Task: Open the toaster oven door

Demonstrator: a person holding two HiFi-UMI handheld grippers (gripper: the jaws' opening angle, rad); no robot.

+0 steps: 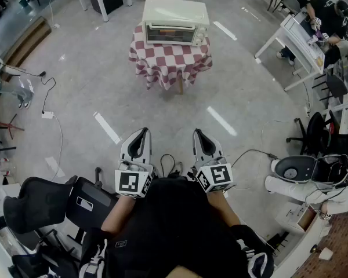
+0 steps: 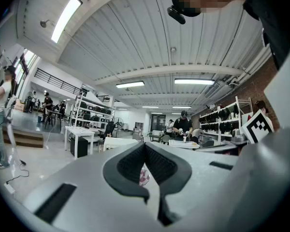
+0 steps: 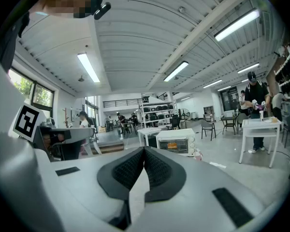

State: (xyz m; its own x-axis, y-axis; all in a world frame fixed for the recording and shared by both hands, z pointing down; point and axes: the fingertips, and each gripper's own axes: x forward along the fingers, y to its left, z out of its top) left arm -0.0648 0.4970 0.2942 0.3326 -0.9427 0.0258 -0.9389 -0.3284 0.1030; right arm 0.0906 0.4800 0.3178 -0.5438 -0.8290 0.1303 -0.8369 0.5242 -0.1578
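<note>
A cream toaster oven [image 1: 175, 22] stands on a small table with a red-and-white checked cloth [image 1: 169, 58], far ahead of me; its glass door is closed. In the right gripper view the toaster oven [image 3: 176, 141] shows small just right of the jaws. My left gripper [image 1: 143, 132] and right gripper [image 1: 196, 133] are held close to my body, side by side, well short of the table. Both are shut with nothing between the pads. In the left gripper view the left gripper [image 2: 145, 144] hides most of the table; only a bit of checked cloth [image 2: 143, 176] shows.
Black office chairs [image 1: 43, 204] stand at my lower left. A white robot base [image 1: 304, 175] sits at the right, with a cable [image 1: 252, 153] on the floor. White desks [image 1: 298, 42] with a seated person are at the upper right. Bare grey floor lies between me and the table.
</note>
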